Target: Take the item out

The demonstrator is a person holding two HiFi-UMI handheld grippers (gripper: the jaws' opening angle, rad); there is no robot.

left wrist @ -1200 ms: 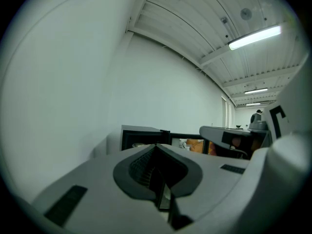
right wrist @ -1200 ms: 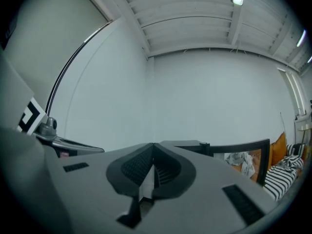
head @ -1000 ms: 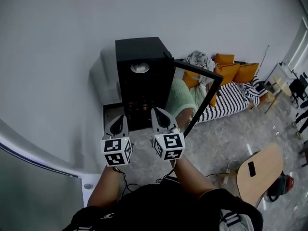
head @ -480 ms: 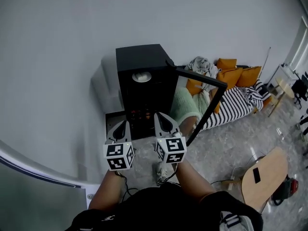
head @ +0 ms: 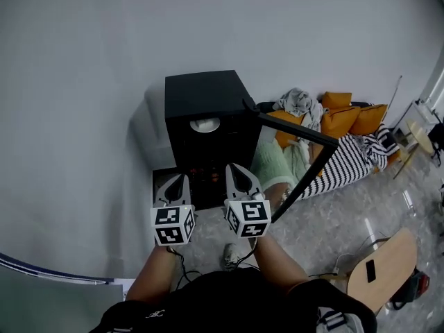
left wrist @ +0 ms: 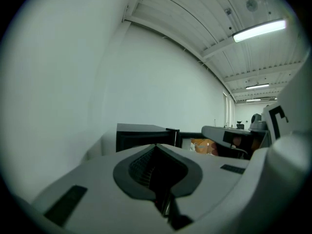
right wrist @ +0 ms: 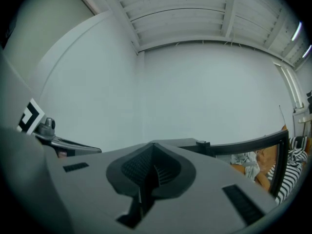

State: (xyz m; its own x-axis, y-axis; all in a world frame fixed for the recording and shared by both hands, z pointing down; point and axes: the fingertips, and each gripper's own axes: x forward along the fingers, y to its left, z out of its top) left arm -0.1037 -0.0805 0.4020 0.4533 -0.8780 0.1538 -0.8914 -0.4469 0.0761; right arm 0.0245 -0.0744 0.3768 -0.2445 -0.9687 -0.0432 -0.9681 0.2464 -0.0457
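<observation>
Two shut hand-held grippers before an open black cabinet

Head view, steeply down: left hand-held gripper point(head: 177, 180) and right hand-held gripper point(head: 234, 167) side by side and apart. Both aimed at the front of the cabinet point(head: 201, 92), marker cubes toward the camera, a forearm behind each.

Left, as seen in the left gripper view: jaws pressed together, ribbed pads meeting at the tip, nothing between them.

Right, as seen in the right gripper view: jaws likewise closed on each other and empty.

Cabinet: black, upright on the floor point(head: 326, 220), close against the pale wall point(head: 104, 61). Framed door point(head: 300, 134) swung wide open to the right, past the right hand-held gripper.

White item point(head: 205, 124): round, pale, in the upper part of the cabinet interior. Beyond both sets of jaws, touched by neither.

Lower in the interior, just ahead of the jaw tips: small orange-red spots, too dark and too small to identify.

Right of the cabinet, heaped on the floor along the wall: green cloth point(head: 270, 165) nearest the door, then striped cloth point(head: 347, 161), with orange cushions point(head: 347, 113) behind.

Lower right corner: rounded wooden board point(head: 381, 269) bearing a small black patch, well apart from the cabinet.
</observation>
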